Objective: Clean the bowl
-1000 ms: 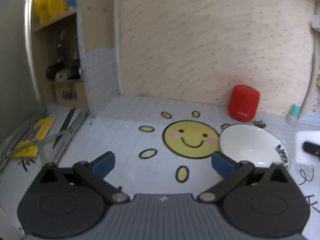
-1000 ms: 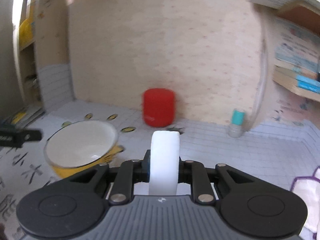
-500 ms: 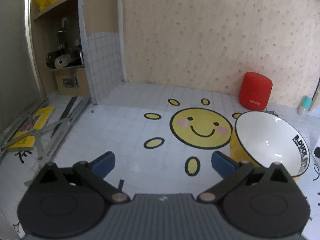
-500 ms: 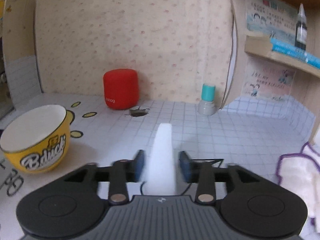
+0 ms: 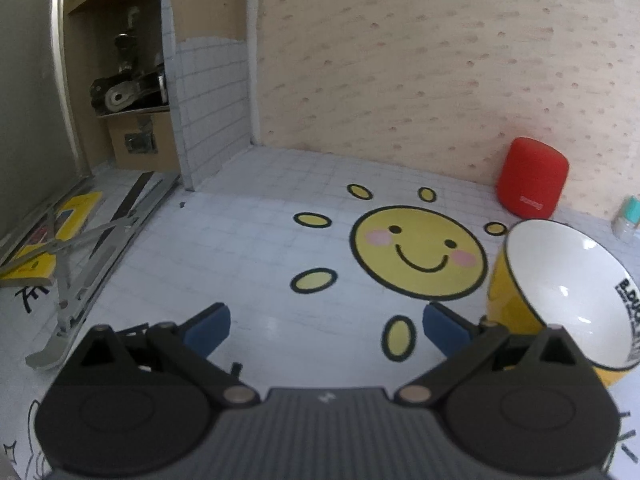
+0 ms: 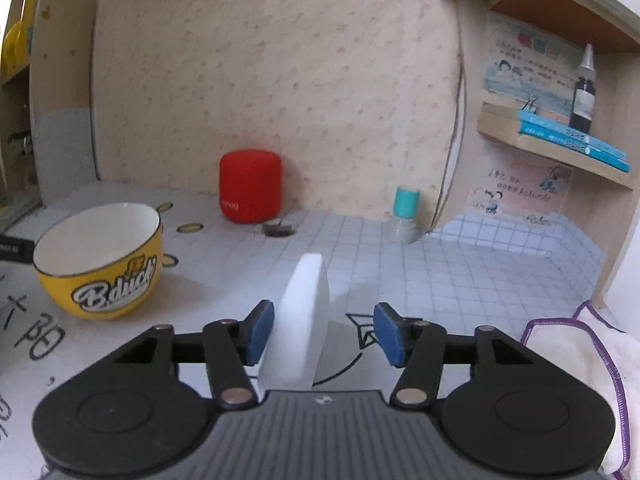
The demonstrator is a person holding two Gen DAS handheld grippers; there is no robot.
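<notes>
Behind yellow bowl (image 6: 100, 264) — red speaker (image 6: 251, 185), teal-capped bottle (image 6: 404, 221).

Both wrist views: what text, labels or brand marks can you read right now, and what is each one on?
"Bduck": yellow bowl, outer side.
"B.DUCK": same bowl, black print inside its rim, partly cut off.
Small white mark on red cylinder: too blurred to read.
Black handwritten characters on table mat: cut off, unreadable.
Wall posters and blue books: print too small.
Dark bottle label: unreadable.
Sponge: no text.
</notes>
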